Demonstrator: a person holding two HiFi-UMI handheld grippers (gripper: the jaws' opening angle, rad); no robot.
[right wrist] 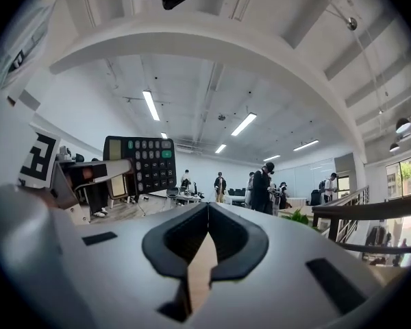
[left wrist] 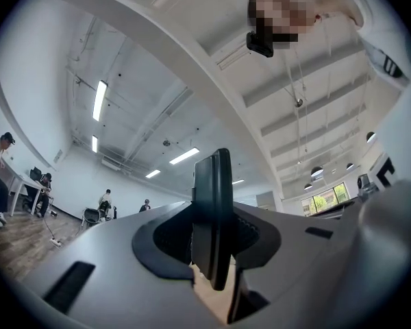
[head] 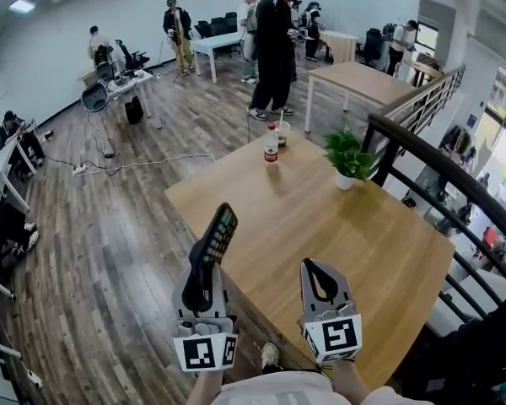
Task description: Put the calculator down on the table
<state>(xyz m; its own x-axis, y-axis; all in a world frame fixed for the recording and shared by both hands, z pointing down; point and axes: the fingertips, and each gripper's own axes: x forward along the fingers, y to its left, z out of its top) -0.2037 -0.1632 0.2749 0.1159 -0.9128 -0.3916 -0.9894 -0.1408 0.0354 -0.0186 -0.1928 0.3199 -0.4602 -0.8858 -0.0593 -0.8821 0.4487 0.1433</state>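
The left gripper [head: 204,268] has its jaws closed narrowly on the calculator [head: 221,230]. It grips the calculator near its lower end, so most of the body sticks out forward and upward, past the fingertips. In the left gripper view the calculator [left wrist: 216,218] sits edge-on between the pads. The right gripper [head: 314,268] hangs just beside it with its jaws together and nothing between them. The calculator appears in the air about over the near-left edge of the table [head: 320,226], with bare floor [head: 110,251] to its left. The main risk is letting go too soon or too far left, which would send it past the edge and onto the floor. A second risk comes from the end grip: the long free part can swing or slip in the pads if the hand jerks. Because the calculator is tilted up, opening the jaws before it lies flat would likely land it on one end, and it could topple or slide. The bottle [head: 271,144] and plant [head: 347,157] stand well apart at the far side, so a knock seems unlikely unless the reach overshoots.
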